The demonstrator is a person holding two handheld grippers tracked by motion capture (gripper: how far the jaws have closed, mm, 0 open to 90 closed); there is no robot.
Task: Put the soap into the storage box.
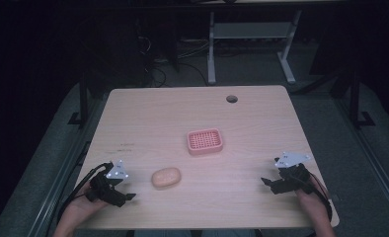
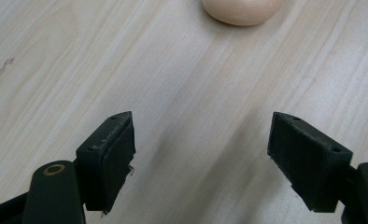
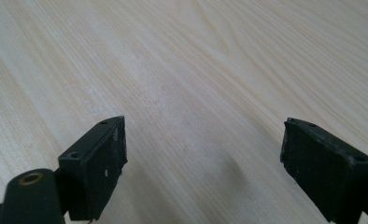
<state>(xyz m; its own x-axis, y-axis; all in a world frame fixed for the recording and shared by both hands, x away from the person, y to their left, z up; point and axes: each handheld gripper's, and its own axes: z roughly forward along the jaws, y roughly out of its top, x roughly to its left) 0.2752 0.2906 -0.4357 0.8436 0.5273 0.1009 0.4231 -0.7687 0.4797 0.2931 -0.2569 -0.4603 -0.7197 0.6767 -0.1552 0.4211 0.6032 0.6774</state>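
My left gripper [image 1: 128,196] rests low at the near left corner of the pale wooden surface [image 1: 261,118], held in my left hand [image 1: 79,210], its jaws released and spread wide with nothing between them; in the left gripper view [image 2: 201,154] the gap shows bare wood grain. I judge they are open this wide because the thing I am about to take is broad and rounded. That thing, a peach-coloured bar of soap [image 1: 166,177], lies flat on the surface just ahead of my left jaws and slightly to their right, apart from them; in the left gripper view its lower edge [image 2: 242,10] sits straight ahead at the top, lined up with the gap, so the left gripper seems aimed at it. Farther ahead of the soap and to its right, well beyond both sets of jaws, stands a pink soap dish [image 1: 205,141] with a ridged, slotted floor, empty, and I judge it to be where the soap belongs. My right gripper [image 1: 266,182] waits at the near right edge in my right hand [image 1: 312,197], well apart from soap and dish, jaws likewise released and wide; the right gripper view [image 3: 203,158] has plain wood between them, so I judge this side is idle and kept clear.
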